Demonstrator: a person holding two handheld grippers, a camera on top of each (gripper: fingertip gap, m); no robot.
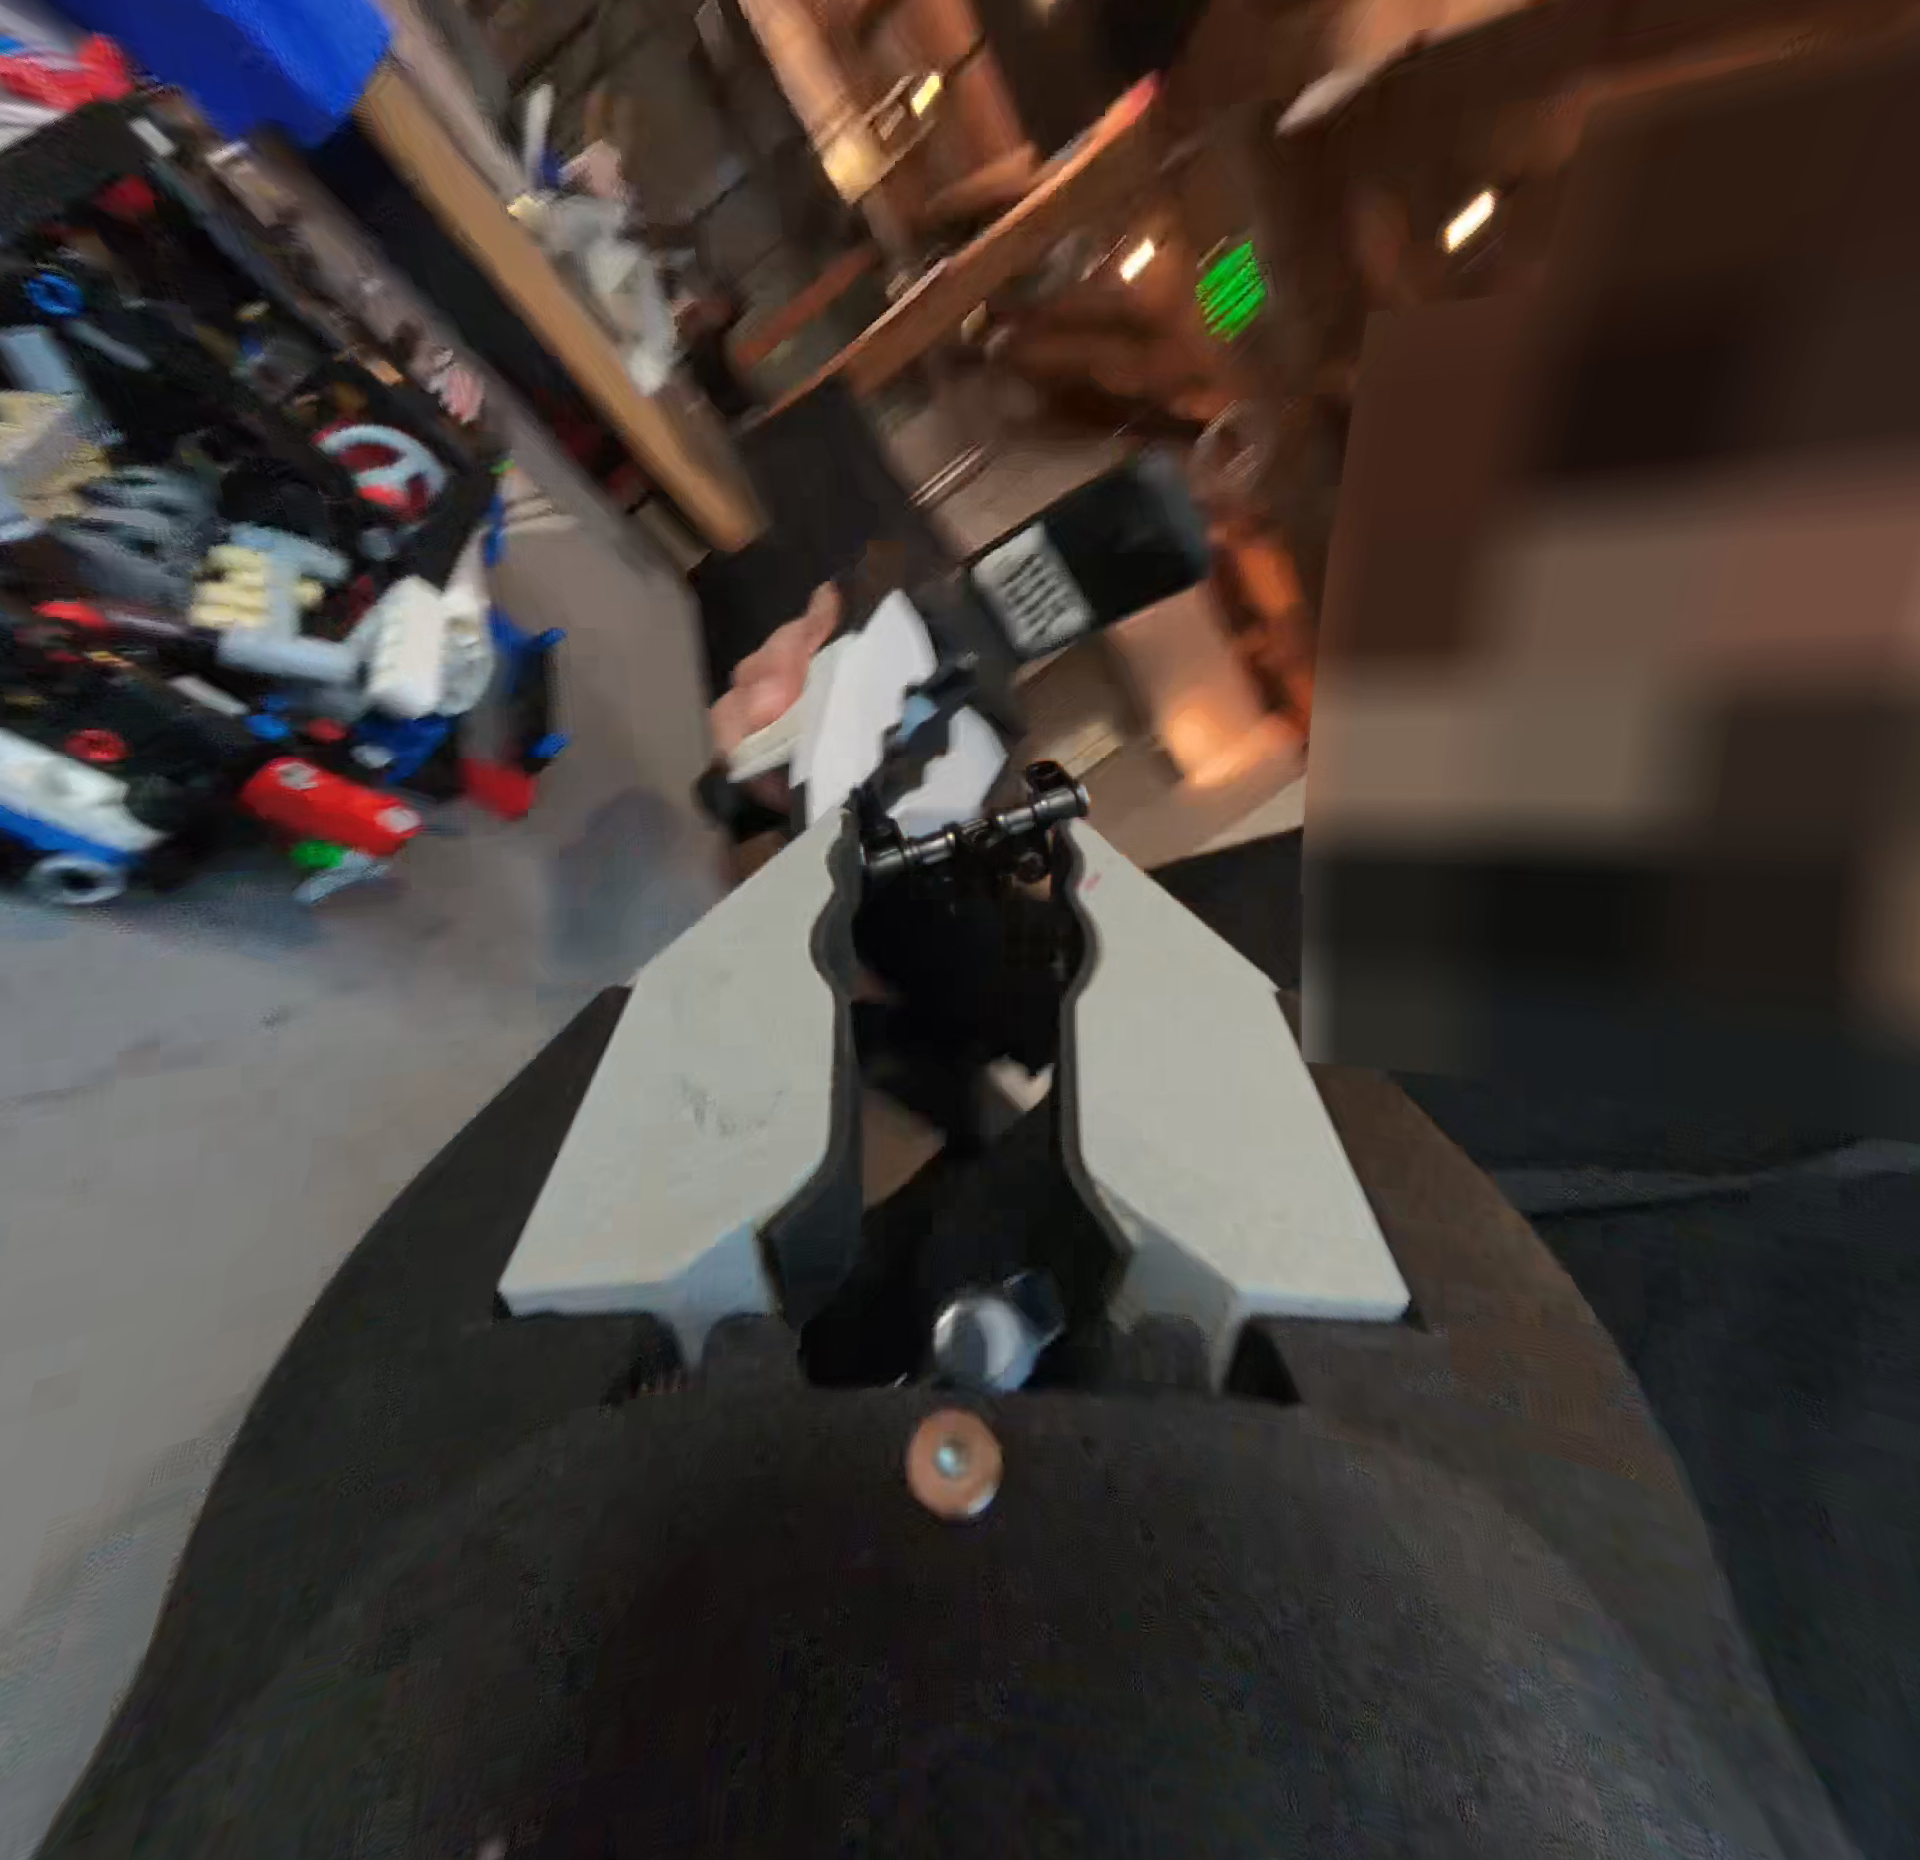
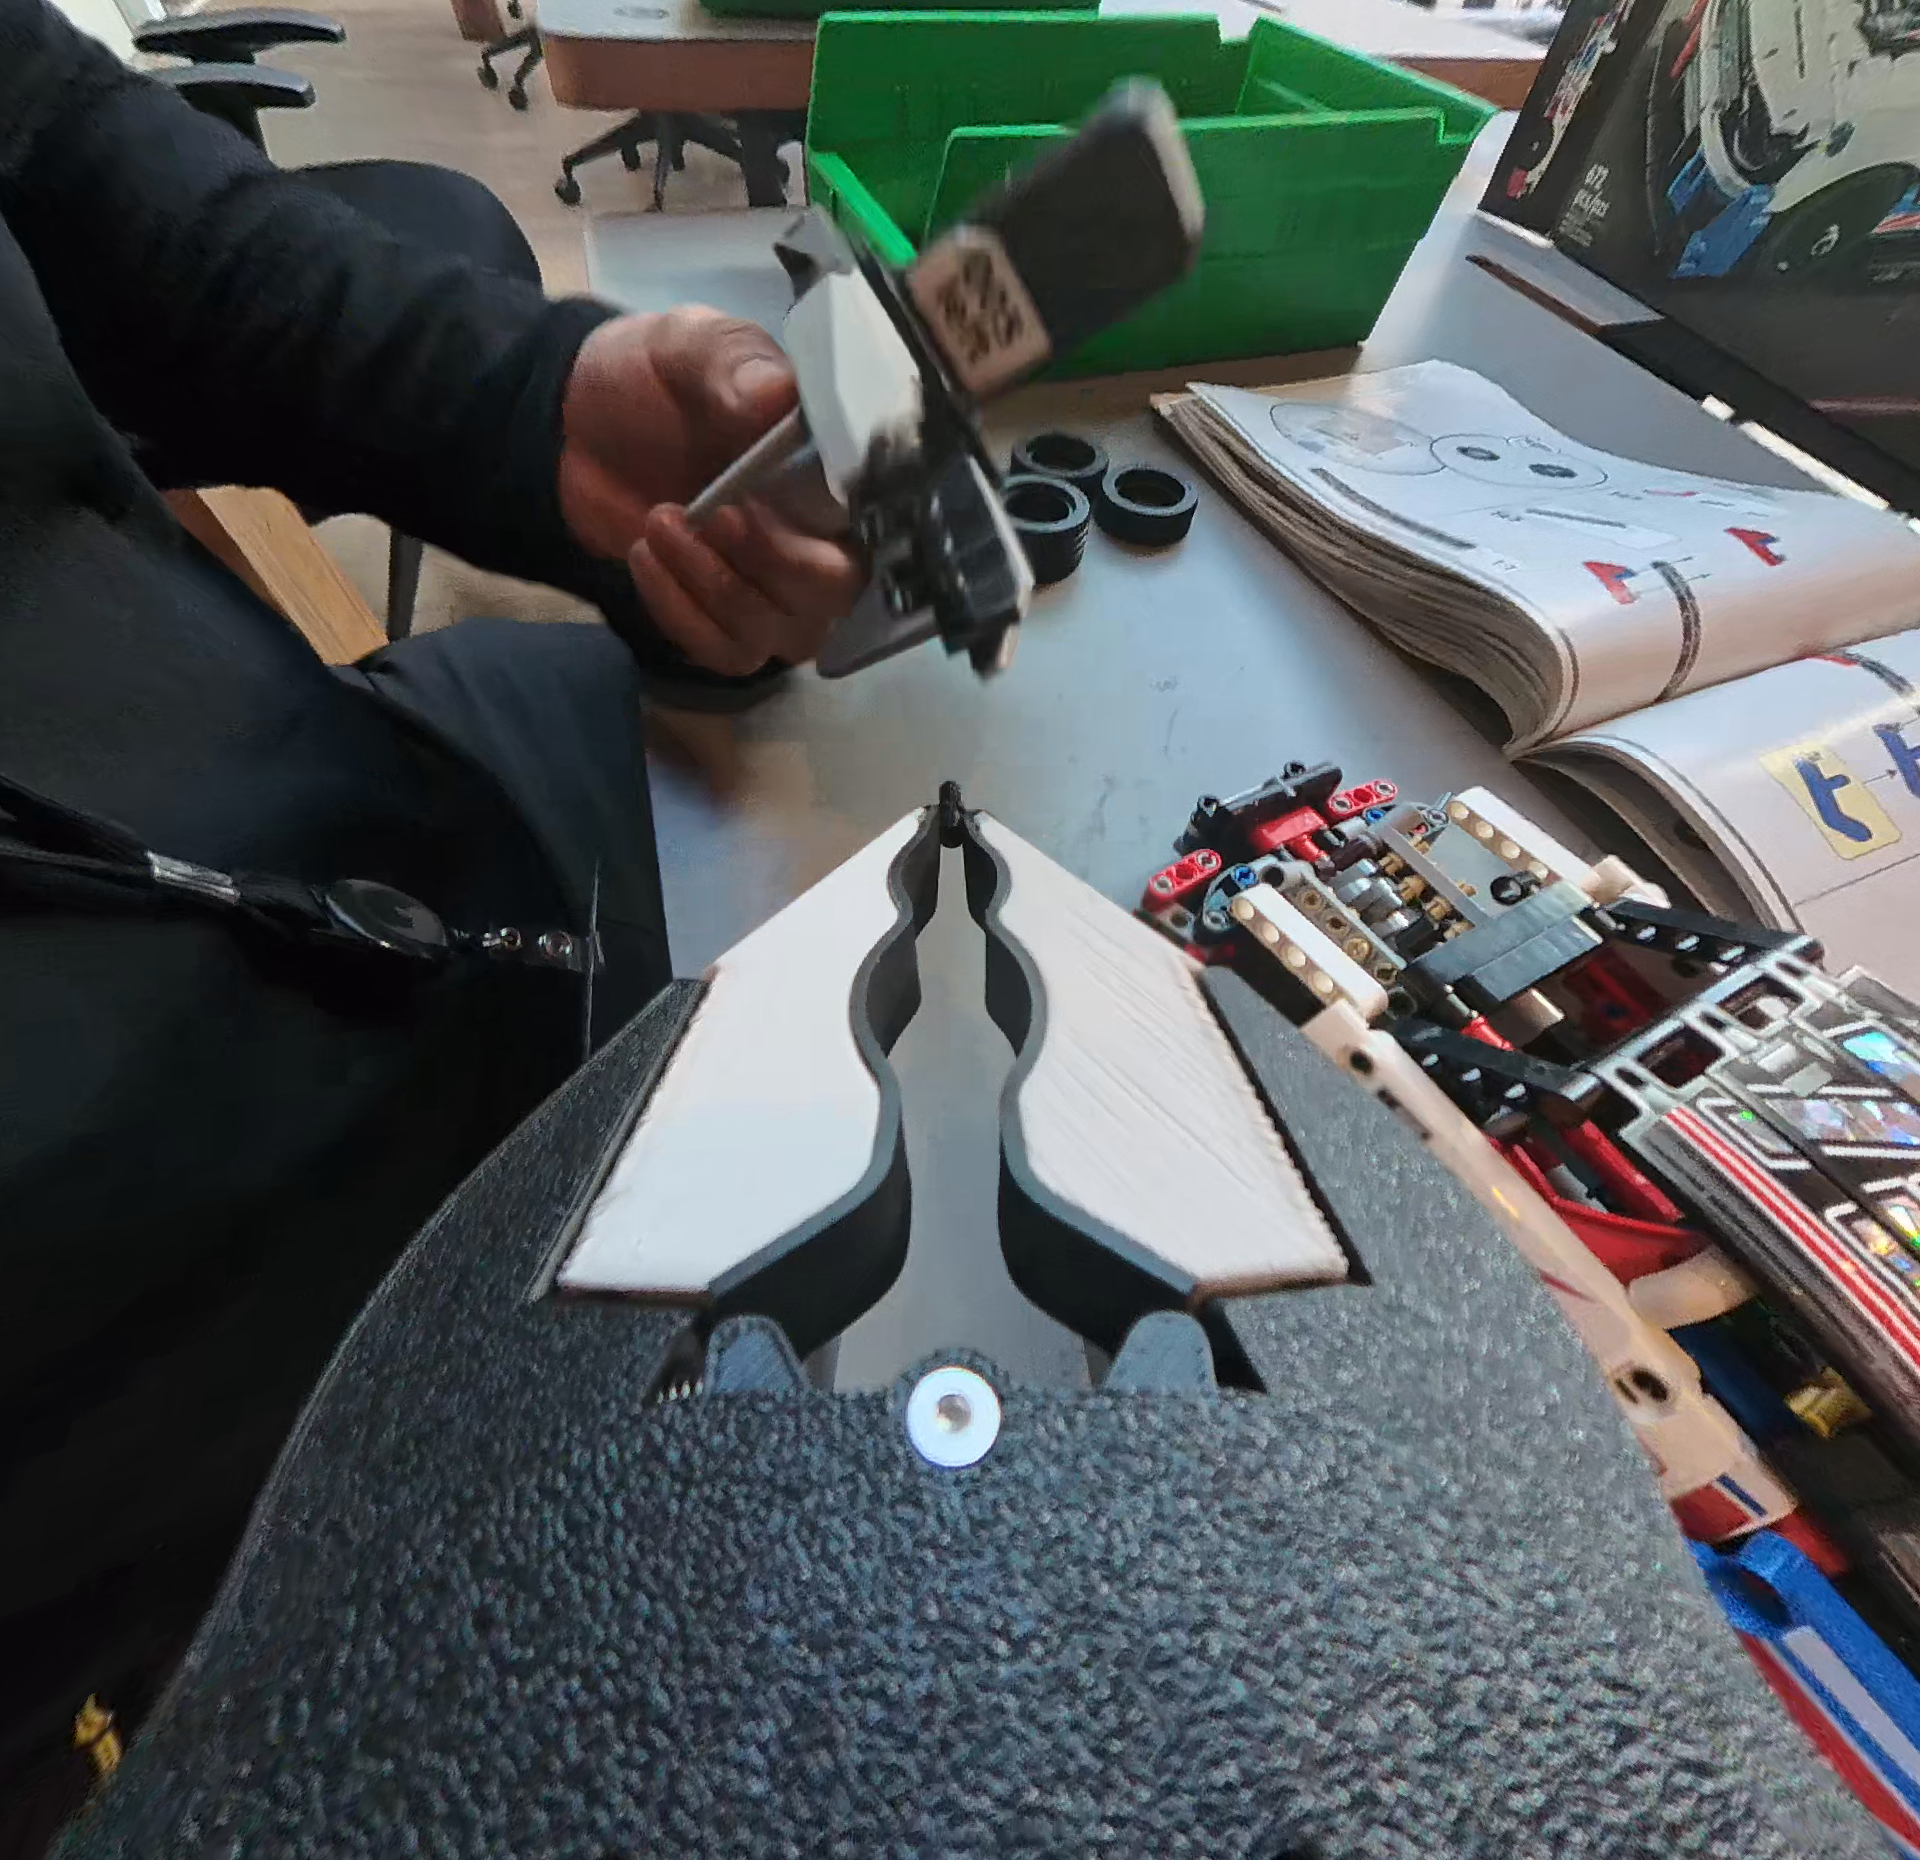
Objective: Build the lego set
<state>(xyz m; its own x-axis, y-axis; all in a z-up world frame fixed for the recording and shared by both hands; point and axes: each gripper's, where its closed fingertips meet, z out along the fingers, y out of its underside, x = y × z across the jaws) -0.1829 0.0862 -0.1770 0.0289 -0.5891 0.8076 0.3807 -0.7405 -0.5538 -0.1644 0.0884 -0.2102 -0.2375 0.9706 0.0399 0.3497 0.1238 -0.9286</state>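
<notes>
The half-built red, white and black brick car chassis (image 2: 1507, 989) lies on the grey table (image 2: 1091, 688), four loose black rubber tyres (image 2: 1091, 501) unmounted. Left gripper (image 1: 961, 844) jaws clamp a black linked sub-assembly (image 1: 966, 834); right gripper (image 2: 951, 823) jaws pinch a tiny black pin (image 2: 950, 800). Much remains, I judge.

Blurring heavily across the left wrist view — smearing the lego car (image 1: 239, 667) into coloured patches. Running off the right edge: lego car (image 2: 1558, 1031) and instruction booklet (image 2: 1558, 543). Hiding a tiny black piece (image 2: 951, 813) mostly between pinched fingertips — shape unclear.
</notes>
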